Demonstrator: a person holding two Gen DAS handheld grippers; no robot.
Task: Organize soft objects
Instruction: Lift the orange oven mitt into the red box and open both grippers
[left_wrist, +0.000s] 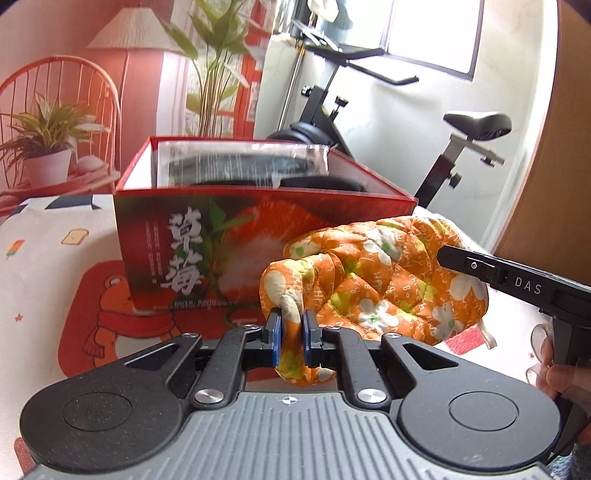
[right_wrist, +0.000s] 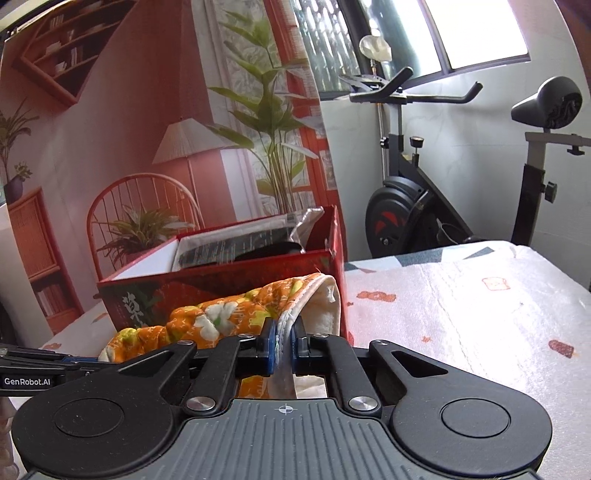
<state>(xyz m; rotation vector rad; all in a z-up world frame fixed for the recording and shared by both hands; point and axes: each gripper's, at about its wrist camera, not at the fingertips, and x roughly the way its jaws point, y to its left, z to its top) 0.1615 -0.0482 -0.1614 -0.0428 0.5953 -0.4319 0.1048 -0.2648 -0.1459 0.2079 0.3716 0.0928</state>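
— So how far along is the tidying, going by what shows?

— Partway, I'd judge. The orange flowered oven mitt (left_wrist: 373, 280) is not yet in the red box (left_wrist: 258, 236); it hangs just in front of the box's printed front wall, toward its right-hand corner, held between both tools. The left gripper (left_wrist: 291, 332) has its jaws closed on the mitt's narrow thumb end, cloth squeezed between the blue pads. The right gripper (right_wrist: 283, 345) has its jaws pinched shut on the white-bound cuff edge.

— Anything already in the box?

— Yes, something dark under a crinkled clear plastic sheet (left_wrist: 240, 162), though I cannot tell what it is. Whether it counts as a sorted soft thing, I can't say.

— So what is left?

— Carrying the mitt over the front wall of the box and letting go with both sides, I'd guess. No other loose soft things show on the patterned cloth (right_wrist: 461, 302) beside the box.

— Any writing?

— Large white Chinese characters on the box front, "草莓", beside a strawberry picture, with small print to their left and beneath them too fine to read. The right gripper's arm, seen to the right of the box, reads "DAS". The left gripper's arm, seen low and left of the box, reads "GenRobot.AI". Faint lettering runs across the mitt's fabric, too small to be sure of.
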